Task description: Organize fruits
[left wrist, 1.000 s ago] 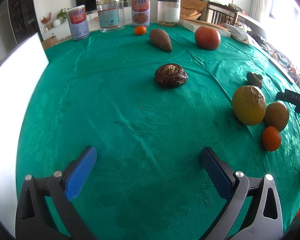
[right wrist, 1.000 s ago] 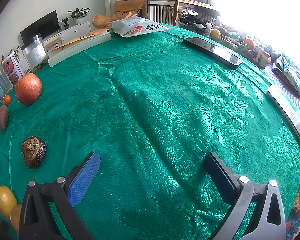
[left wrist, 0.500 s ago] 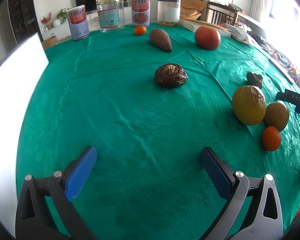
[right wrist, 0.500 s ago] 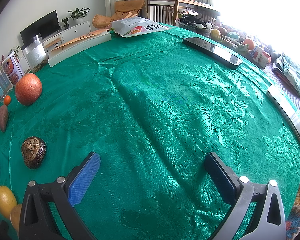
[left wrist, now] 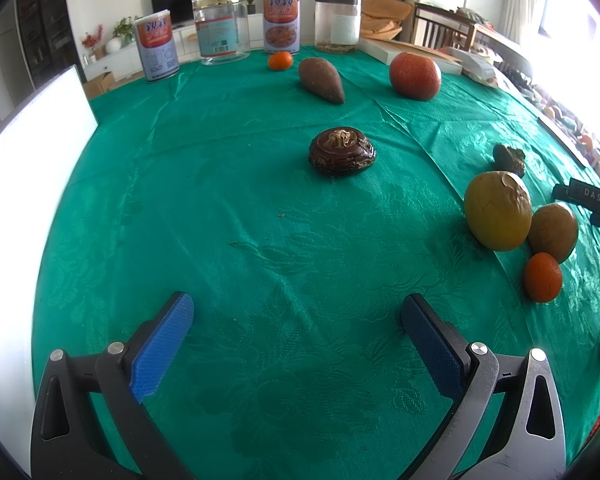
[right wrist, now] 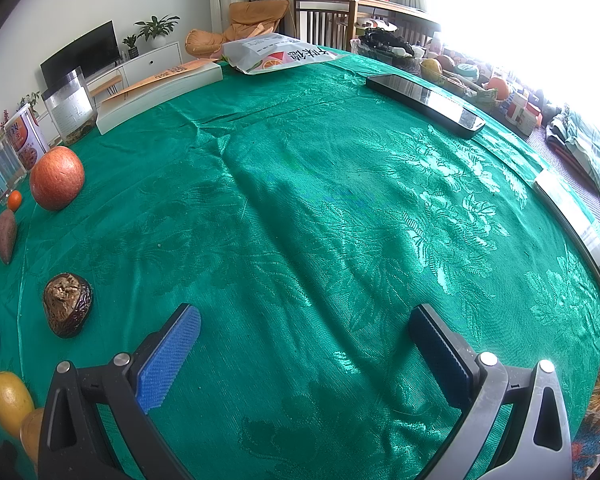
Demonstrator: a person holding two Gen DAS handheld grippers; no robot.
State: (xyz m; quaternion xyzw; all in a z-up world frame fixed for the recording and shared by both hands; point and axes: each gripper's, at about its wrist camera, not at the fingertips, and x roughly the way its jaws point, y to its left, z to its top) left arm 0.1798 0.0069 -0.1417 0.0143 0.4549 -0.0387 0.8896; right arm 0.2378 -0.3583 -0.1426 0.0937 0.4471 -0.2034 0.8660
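Hand-held gripper [left wrist: 296, 340] agape over tablecloth [left wrist: 228, 184]

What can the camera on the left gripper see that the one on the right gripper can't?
Only the left view shows the small orange beside the brown fruit, and the white board at the table's edge. Only the right view shows the black phone and the printed bag. Both show the green tablecloth, the big orange, the sweet potato, the yellow fruit, and an open, empty gripper: left, right.
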